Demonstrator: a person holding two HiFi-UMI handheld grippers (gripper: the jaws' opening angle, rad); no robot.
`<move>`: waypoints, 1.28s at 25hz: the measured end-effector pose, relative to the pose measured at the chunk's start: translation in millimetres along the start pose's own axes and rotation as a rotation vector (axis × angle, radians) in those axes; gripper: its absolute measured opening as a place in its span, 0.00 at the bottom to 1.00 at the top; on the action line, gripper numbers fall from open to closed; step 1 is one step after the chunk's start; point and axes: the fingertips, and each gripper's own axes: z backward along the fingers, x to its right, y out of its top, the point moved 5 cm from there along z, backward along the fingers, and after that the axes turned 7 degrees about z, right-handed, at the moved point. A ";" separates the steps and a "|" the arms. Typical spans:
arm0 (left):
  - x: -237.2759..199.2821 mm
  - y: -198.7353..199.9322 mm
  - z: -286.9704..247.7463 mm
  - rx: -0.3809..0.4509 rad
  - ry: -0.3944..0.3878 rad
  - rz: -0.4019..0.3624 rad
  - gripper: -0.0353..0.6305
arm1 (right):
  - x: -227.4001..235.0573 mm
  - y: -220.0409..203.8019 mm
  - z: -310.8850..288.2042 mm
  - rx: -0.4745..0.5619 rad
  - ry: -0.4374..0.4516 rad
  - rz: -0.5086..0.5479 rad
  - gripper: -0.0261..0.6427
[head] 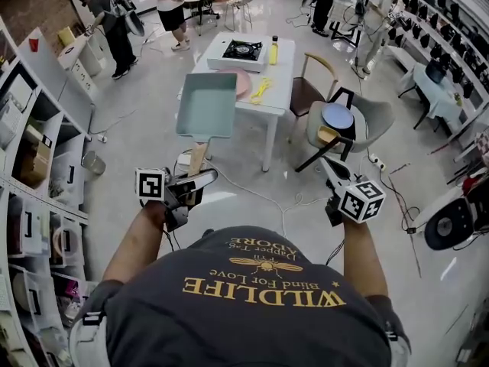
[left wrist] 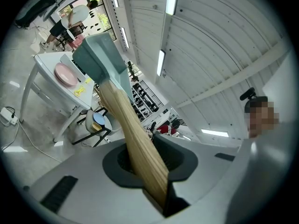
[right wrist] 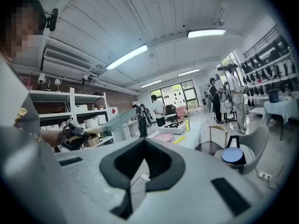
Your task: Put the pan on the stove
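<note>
A teal square pan [head: 207, 105] with a wooden handle [head: 198, 157] hangs in the air in front of a white table [head: 279, 79]. My left gripper [head: 200, 180] is shut on that handle. In the left gripper view the handle [left wrist: 131, 134] runs up out of the shut jaws [left wrist: 150, 174] to the pan [left wrist: 96, 55]. A portable gas stove [head: 241, 50] sits at the table's far end, apart from the pan. My right gripper [head: 336, 176] is held low to the right, shut and with nothing in it [right wrist: 142, 167]. The right gripper view also shows the pan [right wrist: 117, 120] and the stove [right wrist: 173, 124].
On the table lie a pink plate [head: 243, 82], a yellow item [head: 261, 90] and a yellow bottle [head: 273, 50]. A grey chair [head: 374, 121] holding a blue plate [head: 338, 117] stands to the right. Shelves [head: 30, 167] line the left. People stand at the back.
</note>
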 end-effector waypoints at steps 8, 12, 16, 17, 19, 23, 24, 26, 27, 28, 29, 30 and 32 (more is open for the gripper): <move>-61.5 69.1 6.2 -0.047 -0.046 -0.001 0.17 | 10.9 9.4 -81.7 -0.031 -0.034 0.022 0.04; -109.2 139.2 31.9 -0.088 -0.056 -0.050 0.17 | 11.4 23.0 -161.1 -0.036 -0.067 0.024 0.04; -140.1 193.2 42.1 -0.131 -0.079 -0.051 0.17 | 14.0 38.7 -219.0 -0.027 -0.094 0.023 0.04; -148.4 214.0 45.7 -0.143 -0.084 -0.053 0.17 | 15.6 46.9 -239.0 -0.023 -0.101 0.023 0.04; -167.4 255.8 52.3 -0.164 -0.091 -0.060 0.17 | 19.3 61.3 -279.4 -0.018 -0.111 0.022 0.04; -198.3 319.8 52.5 -0.206 -0.097 -0.062 0.17 | 36.9 78.6 -337.2 -0.006 -0.134 0.012 0.04; -204.1 332.9 50.3 -0.216 -0.101 -0.062 0.17 | 43.3 82.1 -347.1 -0.003 -0.143 0.007 0.04; -215.2 356.0 44.3 -0.232 -0.109 -0.062 0.17 | 55.8 85.5 -364.4 -0.008 -0.157 -0.007 0.04; -220.6 366.0 40.6 -0.236 -0.111 -0.061 0.17 | 62.4 85.0 -372.0 -0.016 -0.160 -0.013 0.04; -225.7 374.7 36.3 -0.238 -0.110 -0.058 0.17 | 69.7 83.8 -378.9 -0.026 -0.161 -0.019 0.04; -230.4 382.1 31.3 -0.238 -0.109 -0.053 0.17 | 77.9 82.1 -384.7 -0.034 -0.161 -0.025 0.04; -234.8 388.2 25.5 -0.236 -0.108 -0.049 0.17 | 87.3 80.3 -389.2 -0.038 -0.161 -0.032 0.04; -241.6 397.6 10.6 -0.231 -0.098 -0.039 0.17 | 109.9 77.3 -395.1 -0.039 -0.158 -0.046 0.04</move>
